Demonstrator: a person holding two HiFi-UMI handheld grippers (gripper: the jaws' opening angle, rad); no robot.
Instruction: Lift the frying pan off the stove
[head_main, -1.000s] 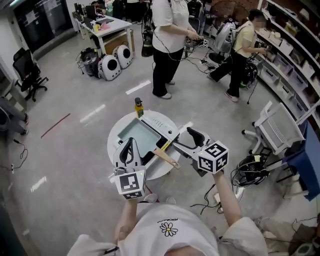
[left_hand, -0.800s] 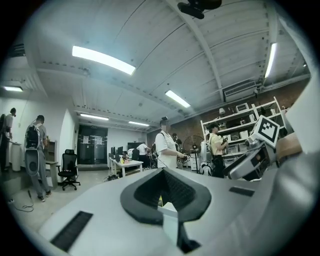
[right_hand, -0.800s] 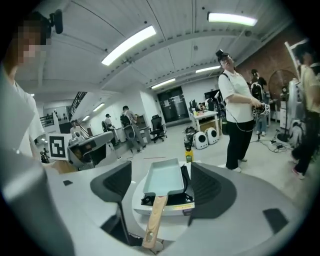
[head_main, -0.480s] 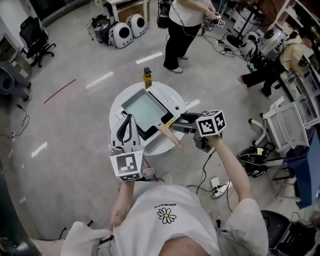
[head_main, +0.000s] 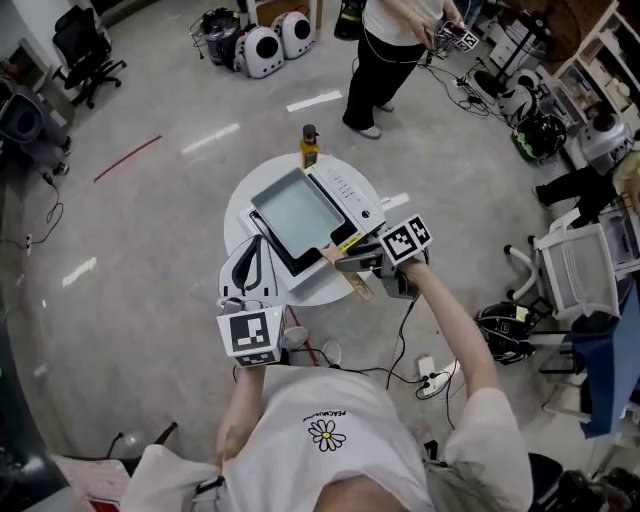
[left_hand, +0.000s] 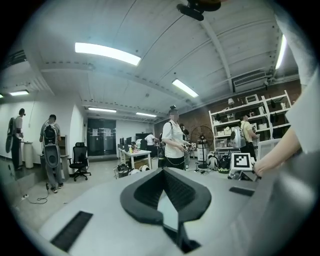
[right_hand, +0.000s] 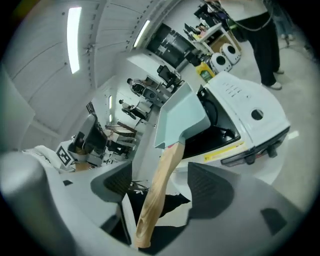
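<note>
- Delta vs a second ago: right gripper (head_main: 352, 264) has come down from up-right onto the wooden handle (head_main: 347, 277). Its jaws stand wide on either side of the handle, not clamped.
- Frying pan (head_main: 298, 215) unmoved, flat on the stove (head_main: 345, 190) on the round table (head_main: 238, 205).
- Pan interior shows only its pale teal floor.
- Left gripper (head_main: 256, 244) stays at the table's near-left edge, jaws pressed together, nothing between.
- Yellow bottle (head_main: 309, 146) at the far rim, just beside the stove.

Left grey two-jaw gripper (head_main: 254, 246): forearm drawn in, jaws together. Right grey two-jaw gripper (head_main: 349, 263): arm extended forward, jaws apart, pale wooden handle (right_hand: 159, 182) between them.
</note>
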